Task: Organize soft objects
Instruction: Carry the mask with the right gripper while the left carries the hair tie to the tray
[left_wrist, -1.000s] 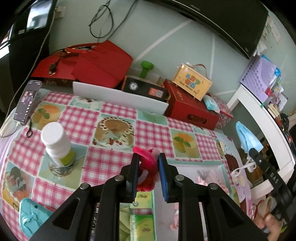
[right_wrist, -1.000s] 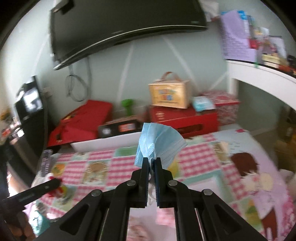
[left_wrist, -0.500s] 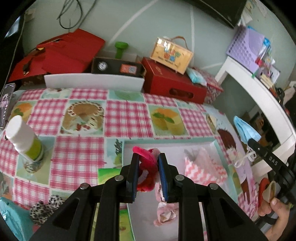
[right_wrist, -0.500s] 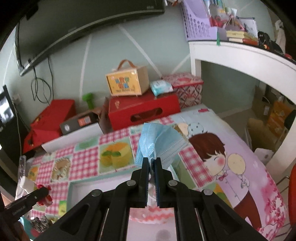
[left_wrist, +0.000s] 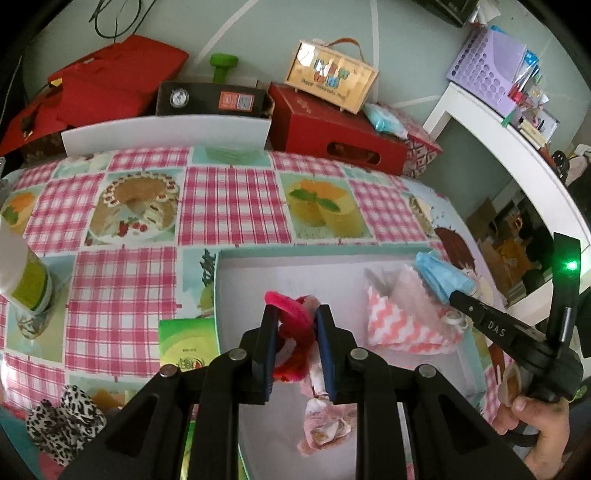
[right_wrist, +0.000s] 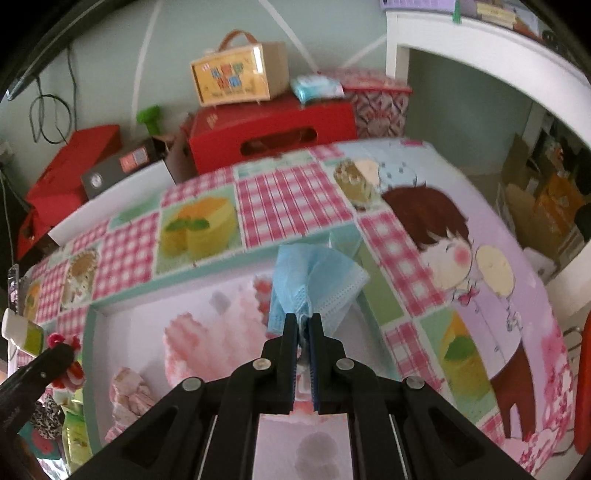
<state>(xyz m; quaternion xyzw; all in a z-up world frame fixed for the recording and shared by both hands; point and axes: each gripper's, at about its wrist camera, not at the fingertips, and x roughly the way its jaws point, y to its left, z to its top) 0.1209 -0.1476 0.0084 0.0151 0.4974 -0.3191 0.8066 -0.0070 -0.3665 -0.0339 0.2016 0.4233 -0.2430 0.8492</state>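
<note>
Left wrist view: two pairs of tongs work over one shallow white tray (left_wrist: 471, 363) with a mint-green rim, set on a surface (left_wrist: 229, 206) covered in pink gingham and dessert prints. The left tongs (left_wrist: 295, 334) pinch one red-and-pink fabric hair tie (left_wrist: 293, 325), a ruffled loop bunched between the blue pads, held above the tray's middle. The right tongs (left_wrist: 452, 295), gripped by a hand (left_wrist: 535, 424) at the frame's edge, are pressed together on one light-blue pleated face mask (left_wrist: 437, 275), folded and fanned out, over the tray's right side. Two soft items already lie in the tray: one pink-and-white zigzag cloth (left_wrist: 402, 314) below the mask, and one crumpled pale-pink piece (left_wrist: 325, 424) near the front. Outside the tray, to the left, sit one leopard-print scrunchie (left_wrist: 62, 415) and one white bottle (left_wrist: 26, 273) with a green label. Along the wall behind stand one red carton (left_wrist: 332, 129) topped by one yellow handled box (left_wrist: 332, 74).

Right wrist view: the mask (right_wrist: 314, 284) spreads above the closed right tongs (right_wrist: 303, 325), over the tray's (right_wrist: 86, 354) far right corner, with the left tongs (right_wrist: 61, 356) and hair tie (right_wrist: 68, 356) at the tray's left edge.
</note>
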